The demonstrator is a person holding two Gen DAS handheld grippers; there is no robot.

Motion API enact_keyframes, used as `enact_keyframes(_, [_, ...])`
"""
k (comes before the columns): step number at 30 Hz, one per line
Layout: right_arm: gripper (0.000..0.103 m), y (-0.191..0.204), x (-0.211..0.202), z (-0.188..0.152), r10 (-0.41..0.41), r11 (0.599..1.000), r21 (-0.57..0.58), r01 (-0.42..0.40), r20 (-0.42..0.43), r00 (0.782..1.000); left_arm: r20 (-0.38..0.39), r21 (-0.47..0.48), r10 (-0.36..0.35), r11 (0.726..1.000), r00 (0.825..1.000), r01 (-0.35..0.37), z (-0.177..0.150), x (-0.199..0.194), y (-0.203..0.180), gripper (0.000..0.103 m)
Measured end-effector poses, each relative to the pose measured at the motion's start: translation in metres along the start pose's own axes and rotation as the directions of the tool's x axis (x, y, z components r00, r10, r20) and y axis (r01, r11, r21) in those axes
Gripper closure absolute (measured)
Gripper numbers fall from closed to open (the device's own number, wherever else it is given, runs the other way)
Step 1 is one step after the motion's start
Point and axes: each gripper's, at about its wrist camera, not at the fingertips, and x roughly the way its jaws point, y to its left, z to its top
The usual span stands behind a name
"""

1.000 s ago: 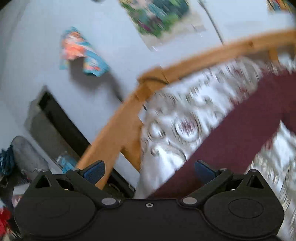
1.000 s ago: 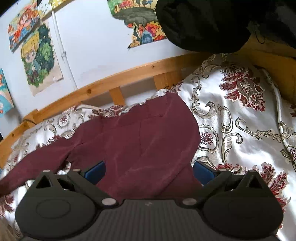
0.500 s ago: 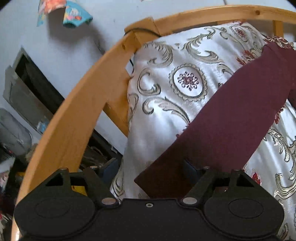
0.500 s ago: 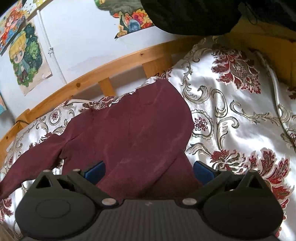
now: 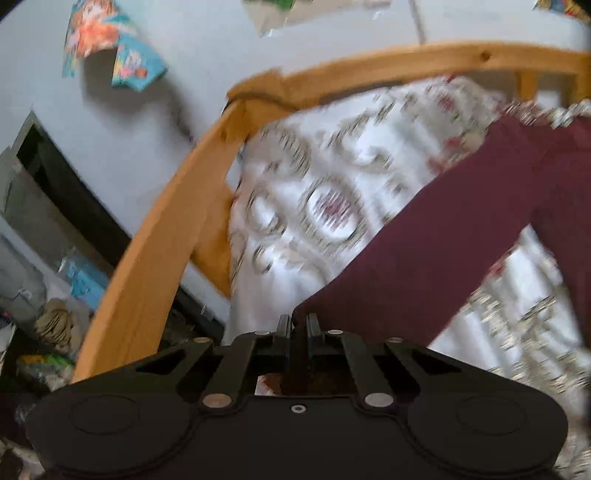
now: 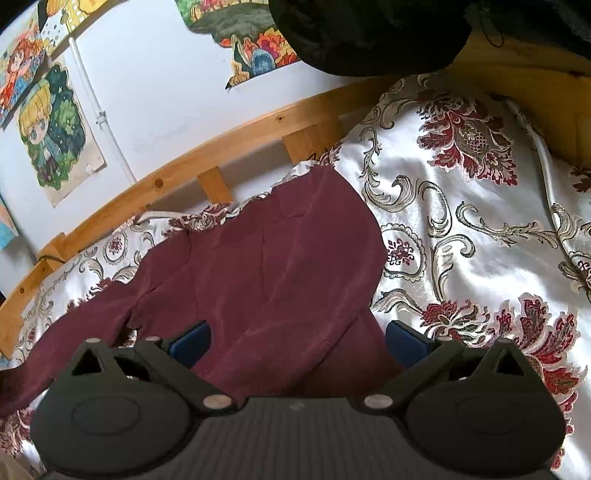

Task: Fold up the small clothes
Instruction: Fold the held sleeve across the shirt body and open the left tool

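A white satin bedspread (image 6: 461, 206) with scrolled grey and dark red flower patterns covers the bed, shiny and lightly creased, inside a curved pale pine bed rail (image 6: 229, 144) that runs along a plain white wall (image 6: 159, 85) hung with paper cartoon posters (image 6: 55, 125). Spread flat on that cover lies the dark maroon long-sleeved top (image 6: 266, 273), soft matte knit with faint crease lines, one sleeve stretching off to the left.

Only the right wrist view shows the whole body of the garment and a black bundle of cloth (image 6: 369, 33) at the head of the bed. Only the left wrist view, which is blurred, shows the bed's corner, the dark gap beside it and a cluttered floor (image 5: 48, 332) below.

The left gripper (image 5: 297, 325) has just been closing and is now clamped on the cuff end of the maroon sleeve (image 5: 424, 258). The right gripper (image 6: 297, 339) stands with its blue pads (image 6: 190, 339) spread wide above the top's lower edge, gripping nothing.
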Motion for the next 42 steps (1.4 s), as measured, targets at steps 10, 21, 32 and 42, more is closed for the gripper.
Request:
enact_keyframes(10, [0.000,-0.004,-0.010,0.002,0.051,0.998,0.047,-0.052,0.008,0.999,0.159,0.116,-0.294,0.954,0.943,0.278,0.041,-0.096,-0.087,0.096])
enact_keyframes(21, [0.000,-0.025,-0.007,0.007,-0.005,0.989,0.150,0.006,-0.010,1.000,0.164,0.245,-0.611,0.786,0.775,0.568,0.043,-0.112,-0.254,0.096])
enact_keyframes(32, [0.000,-0.089,-0.010,0.019,-0.158,0.909,0.388,0.153,-0.021,0.987,0.083,0.245,-0.744,0.660,0.663,0.711,0.008,-0.079,-0.361,0.096])
enact_keyframes(42, [0.000,-0.071,0.016,0.014,-0.142,0.945,0.281,0.170,-0.119,0.983,0.041,0.115,-0.785,0.619,0.619,0.777,0.003,-0.044,-0.341,0.051])
